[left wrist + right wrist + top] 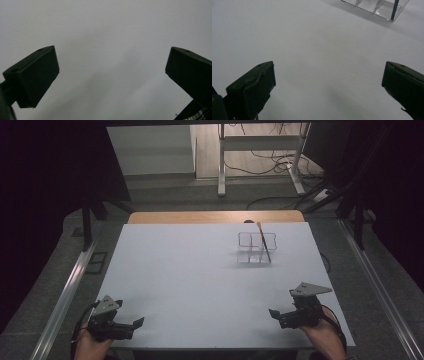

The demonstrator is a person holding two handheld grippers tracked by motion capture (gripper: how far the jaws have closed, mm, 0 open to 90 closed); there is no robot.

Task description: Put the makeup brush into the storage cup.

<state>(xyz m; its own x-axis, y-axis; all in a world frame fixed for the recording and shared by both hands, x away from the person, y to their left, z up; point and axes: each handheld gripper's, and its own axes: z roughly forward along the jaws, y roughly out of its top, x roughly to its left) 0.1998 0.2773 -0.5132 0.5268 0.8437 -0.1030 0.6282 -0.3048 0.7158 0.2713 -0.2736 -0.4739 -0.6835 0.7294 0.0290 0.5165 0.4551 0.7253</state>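
A clear plastic organiser with several compartments stands on the white table at the back right. A dark-handled brush leans upright in one of its front compartments, pale tip up. The right gripper view catches the organiser's base and the brush handle at the top. My left gripper rests open at the table's front left corner, nothing between its jaws. My right gripper is open at the front right, well short of the organiser. Each is held by a hand.
A wooden strip borders the table's far edge. Metal rails run along both sides of the table. Beyond it stand a desk frame and loose cables on the floor. Bare white surface lies between the grippers and the organiser.
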